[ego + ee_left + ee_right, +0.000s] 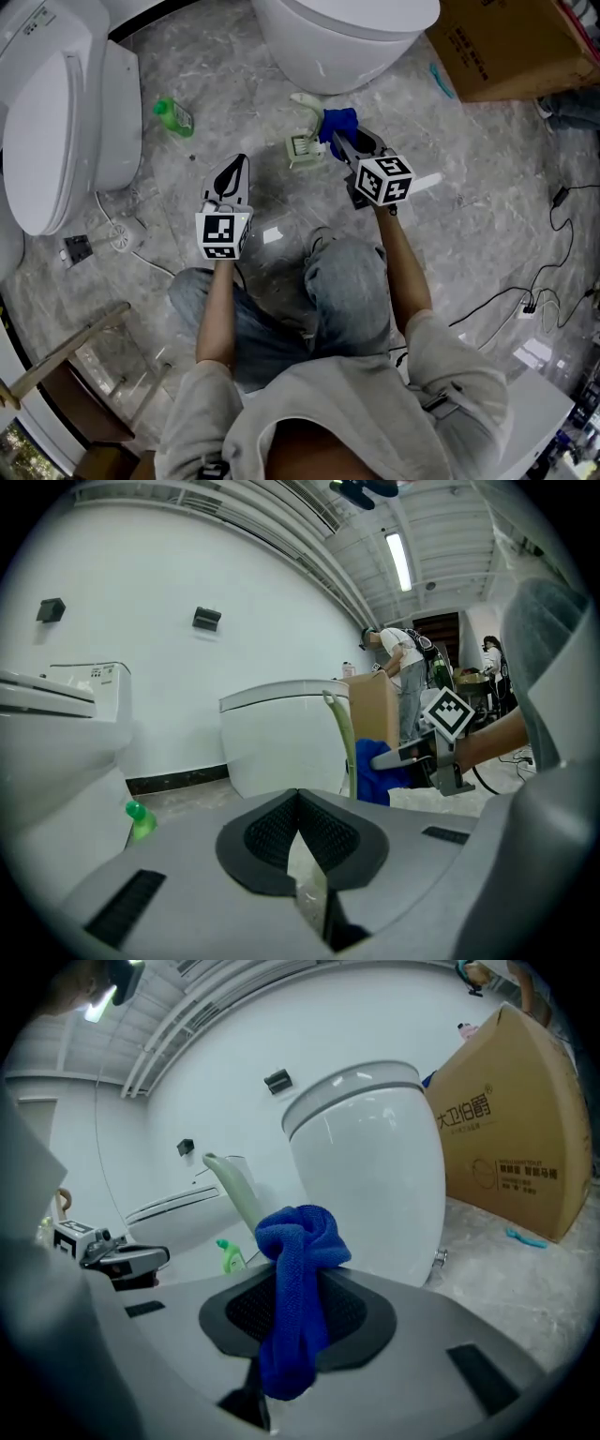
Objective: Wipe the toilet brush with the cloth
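Clamping the soft, limp cloth, the right gripper hovered beside the brush, upright on the floor by the toilet. Its light, stiff handle seemed the best hold. The left gripper was closed and empty.

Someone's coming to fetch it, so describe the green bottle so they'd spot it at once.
Find the white toilet with its lid down at the left. On the grey marble floor between it and the second toilet bowl sits the green bottle, the only bright green thing there.
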Demonstrator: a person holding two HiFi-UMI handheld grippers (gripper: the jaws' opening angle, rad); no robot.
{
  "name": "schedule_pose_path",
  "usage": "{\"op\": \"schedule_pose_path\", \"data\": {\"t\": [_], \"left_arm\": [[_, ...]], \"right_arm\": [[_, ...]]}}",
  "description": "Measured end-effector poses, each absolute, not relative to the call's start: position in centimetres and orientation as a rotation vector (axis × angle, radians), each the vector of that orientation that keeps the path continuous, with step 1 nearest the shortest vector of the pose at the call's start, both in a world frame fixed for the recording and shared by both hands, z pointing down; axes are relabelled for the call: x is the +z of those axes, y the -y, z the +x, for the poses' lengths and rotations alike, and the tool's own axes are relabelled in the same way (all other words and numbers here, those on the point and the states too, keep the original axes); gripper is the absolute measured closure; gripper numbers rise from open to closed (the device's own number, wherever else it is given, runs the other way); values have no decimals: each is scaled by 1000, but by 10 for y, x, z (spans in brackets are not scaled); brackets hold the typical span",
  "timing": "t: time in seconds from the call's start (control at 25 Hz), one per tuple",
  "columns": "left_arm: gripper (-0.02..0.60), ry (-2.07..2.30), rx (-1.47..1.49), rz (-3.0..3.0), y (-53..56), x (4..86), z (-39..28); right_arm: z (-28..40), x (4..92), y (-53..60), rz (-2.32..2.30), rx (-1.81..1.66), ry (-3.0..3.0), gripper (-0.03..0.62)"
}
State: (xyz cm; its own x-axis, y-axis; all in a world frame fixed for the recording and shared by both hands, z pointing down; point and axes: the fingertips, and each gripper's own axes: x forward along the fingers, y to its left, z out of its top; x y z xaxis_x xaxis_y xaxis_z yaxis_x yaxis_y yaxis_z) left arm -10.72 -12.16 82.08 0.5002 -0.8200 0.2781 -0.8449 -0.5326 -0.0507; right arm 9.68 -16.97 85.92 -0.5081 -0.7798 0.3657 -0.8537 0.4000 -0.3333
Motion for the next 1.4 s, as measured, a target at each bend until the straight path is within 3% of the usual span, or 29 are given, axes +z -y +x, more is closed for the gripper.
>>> {"op": "schedule_pose_path", "data": {"t": [0.68, 1.4], "left_arm": [[563, 1476, 436, 2622, 122, 828, -114], [563, 1432, 438, 2575, 133, 853, -104]], "right_arm": [[86, 951, 160, 1397, 978, 2364, 490], [124, 974, 141, 1424, 904, 2291, 490]]}}
